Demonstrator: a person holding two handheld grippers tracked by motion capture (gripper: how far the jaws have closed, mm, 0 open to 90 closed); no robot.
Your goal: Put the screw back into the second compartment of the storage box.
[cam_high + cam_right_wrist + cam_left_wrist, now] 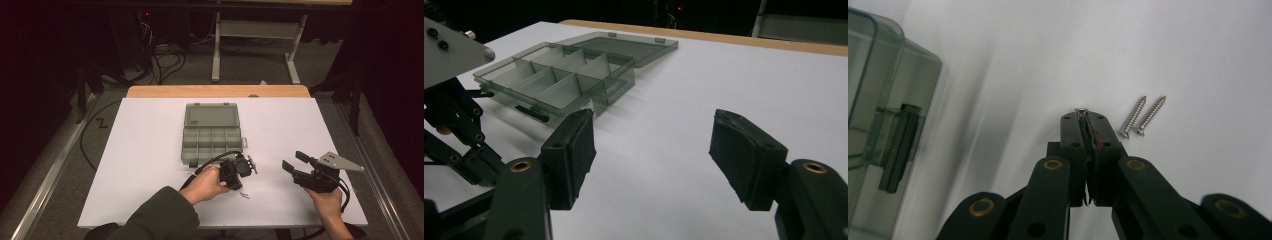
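Observation:
My left gripper (1087,119) is shut on a small silver screw (1080,110), whose head pokes out at the jaw tips. Two more screws (1142,116) lie side by side on the white table just right of those tips; in the high view they show as a small glint (244,195) below the left gripper (237,185). The right gripper (656,155) is open with nothing between its pads and hovers over bare table. It sits at the right in the high view (295,161), held by a hand.
An open grey-clear compartment box (212,132) lies at the table's middle, lid folded back toward the far edge. Its latch side is at the left in the left gripper view (878,125). The box (564,75) lies ahead and left of the right gripper.

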